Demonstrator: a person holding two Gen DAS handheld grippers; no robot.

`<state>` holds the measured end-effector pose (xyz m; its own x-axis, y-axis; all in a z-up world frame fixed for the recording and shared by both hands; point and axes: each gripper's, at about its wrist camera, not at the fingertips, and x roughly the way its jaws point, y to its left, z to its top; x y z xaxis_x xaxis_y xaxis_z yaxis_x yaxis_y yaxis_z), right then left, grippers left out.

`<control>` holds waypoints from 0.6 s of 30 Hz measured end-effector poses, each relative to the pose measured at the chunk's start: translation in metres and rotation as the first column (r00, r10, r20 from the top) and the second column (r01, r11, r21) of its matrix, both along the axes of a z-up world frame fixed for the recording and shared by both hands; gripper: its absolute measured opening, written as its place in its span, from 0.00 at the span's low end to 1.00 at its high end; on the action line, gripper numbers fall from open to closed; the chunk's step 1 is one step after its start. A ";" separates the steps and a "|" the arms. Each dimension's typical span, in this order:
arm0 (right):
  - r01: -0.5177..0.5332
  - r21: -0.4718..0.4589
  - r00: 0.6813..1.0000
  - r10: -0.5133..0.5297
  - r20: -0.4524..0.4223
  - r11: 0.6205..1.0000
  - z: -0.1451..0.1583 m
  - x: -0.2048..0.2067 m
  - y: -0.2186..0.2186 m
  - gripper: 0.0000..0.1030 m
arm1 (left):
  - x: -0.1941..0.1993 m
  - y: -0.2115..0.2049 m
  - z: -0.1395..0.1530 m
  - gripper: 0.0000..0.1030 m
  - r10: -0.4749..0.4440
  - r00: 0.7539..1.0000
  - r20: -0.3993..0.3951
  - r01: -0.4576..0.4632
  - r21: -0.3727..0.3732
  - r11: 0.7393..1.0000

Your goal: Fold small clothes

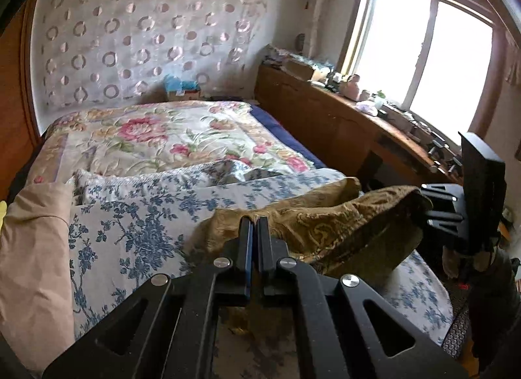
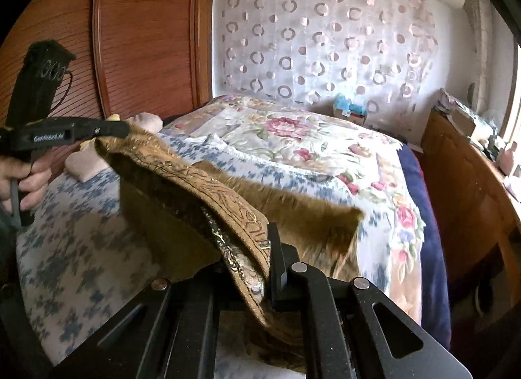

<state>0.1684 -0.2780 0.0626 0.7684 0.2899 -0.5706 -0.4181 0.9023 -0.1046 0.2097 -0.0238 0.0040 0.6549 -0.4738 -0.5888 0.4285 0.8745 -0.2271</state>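
Evidently both tools, the left tool [image 1: 254,225] and right tool [image 2: 260,245], are clamped on opposite edges of the brown patterned garment [image 1: 329,222], holding it stretched above the bed [image 1: 136,239] for folding.

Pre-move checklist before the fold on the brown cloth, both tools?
1. Left tool shut on the brown cloth: ok, its fingers are pinched together on the cloth's edge.
2. Right tool shut on the same cloth: ok, the patterned hem runs between its fingers.
3. Cloth lifted off the blue floral cover: ok between the tools; the far flap is blurred, so cannot tell there.
4. Span between the two grips taut: not ok, it sags and hangs in a drape.
5. Landing area on the cover free: ok ahead of the tools; a beige cushion lies off to one side.
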 end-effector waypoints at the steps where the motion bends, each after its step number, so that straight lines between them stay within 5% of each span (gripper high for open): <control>1: -0.004 -0.004 1.000 0.004 -0.008 1.000 -0.002 0.008 0.002 0.07 | 0.004 0.000 -0.002 0.03 0.003 1.000 -0.006 -0.003 0.002 1.000; 16: -0.008 -0.034 0.994 0.004 -0.112 0.999 -0.011 0.082 0.011 0.08 | 0.042 0.002 -0.034 0.03 0.014 0.997 -0.077 -0.011 0.048 0.999; 18: 0.007 -0.042 0.992 -0.013 -0.127 0.999 -0.012 0.089 0.012 0.16 | 0.045 0.002 -0.039 0.03 0.018 0.996 -0.091 -0.014 0.048 0.999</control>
<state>0.2577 -0.2663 0.0505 0.6914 0.2564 -0.6754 -0.4215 0.9025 -0.0889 0.2546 -0.0215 -0.0351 0.6045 -0.4338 -0.6681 0.3938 0.8918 -0.2227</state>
